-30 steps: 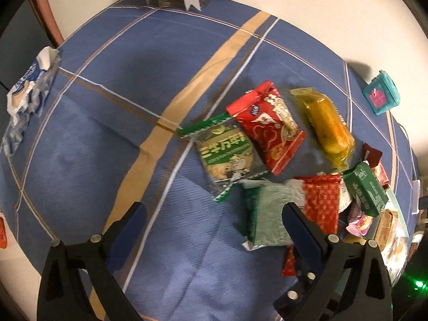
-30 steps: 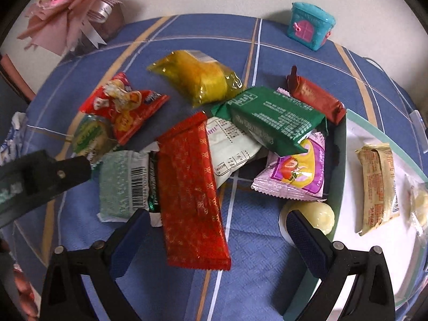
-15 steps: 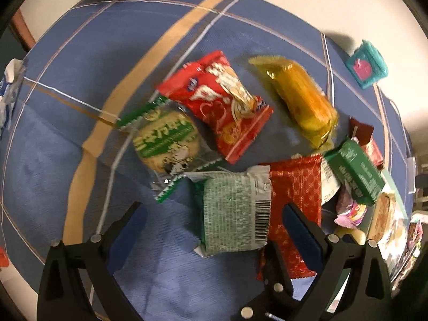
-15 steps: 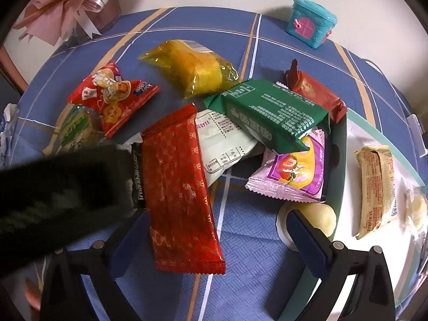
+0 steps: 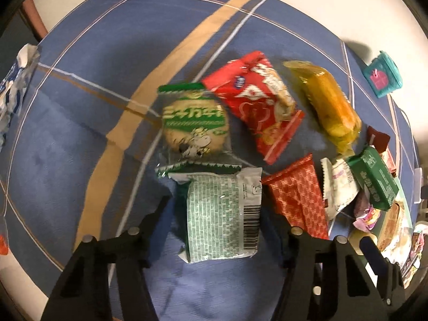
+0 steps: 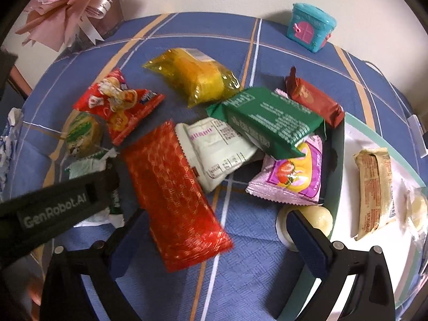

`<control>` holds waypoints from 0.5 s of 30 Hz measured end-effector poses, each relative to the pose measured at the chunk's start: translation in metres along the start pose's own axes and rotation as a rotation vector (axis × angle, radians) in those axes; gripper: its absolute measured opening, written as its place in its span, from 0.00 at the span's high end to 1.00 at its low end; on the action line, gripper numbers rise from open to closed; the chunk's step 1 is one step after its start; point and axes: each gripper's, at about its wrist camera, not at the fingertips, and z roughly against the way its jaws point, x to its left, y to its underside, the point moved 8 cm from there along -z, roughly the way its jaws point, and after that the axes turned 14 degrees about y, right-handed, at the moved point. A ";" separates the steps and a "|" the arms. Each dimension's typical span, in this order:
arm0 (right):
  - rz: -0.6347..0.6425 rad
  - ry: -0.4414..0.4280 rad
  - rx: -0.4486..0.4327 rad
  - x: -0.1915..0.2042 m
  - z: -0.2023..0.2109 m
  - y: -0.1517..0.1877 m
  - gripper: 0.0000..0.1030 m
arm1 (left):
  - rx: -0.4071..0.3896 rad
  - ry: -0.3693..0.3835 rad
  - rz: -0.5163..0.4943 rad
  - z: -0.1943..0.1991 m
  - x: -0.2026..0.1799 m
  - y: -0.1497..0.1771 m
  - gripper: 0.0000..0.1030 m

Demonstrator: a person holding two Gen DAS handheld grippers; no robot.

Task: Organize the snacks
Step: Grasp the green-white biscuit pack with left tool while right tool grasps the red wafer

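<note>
Since the earlier frame, the left gripper point(image 5: 218, 214) has been lowered over the pale green packet point(image 5: 222, 214), and its jaws are closing with the packet between them; contact of the pads cannot be told. Open blue tablecloth point(image 5: 80, 139) is seen to the packet's left, up to the table's rim. On its right the red patterned packet point(image 5: 299, 200) lies just beside it, and the round cracker packet point(image 5: 195, 123) touches its far edge. The right gripper point(image 6: 214, 238) is held apart over the red patterned packet, unchanged; the white tray point(image 6: 355, 139) borders the crowded side.
</note>
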 end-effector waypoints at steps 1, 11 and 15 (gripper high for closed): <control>0.009 -0.005 -0.012 0.002 0.003 -0.002 0.00 | 0.001 0.001 0.007 0.001 0.003 0.001 0.38; 0.098 -0.053 -0.023 0.035 -0.002 -0.006 0.05 | 0.007 -0.007 0.052 0.009 0.038 0.010 0.38; 0.082 -0.052 0.004 0.039 -0.016 -0.007 0.05 | 0.008 0.001 0.057 0.010 0.048 0.008 0.38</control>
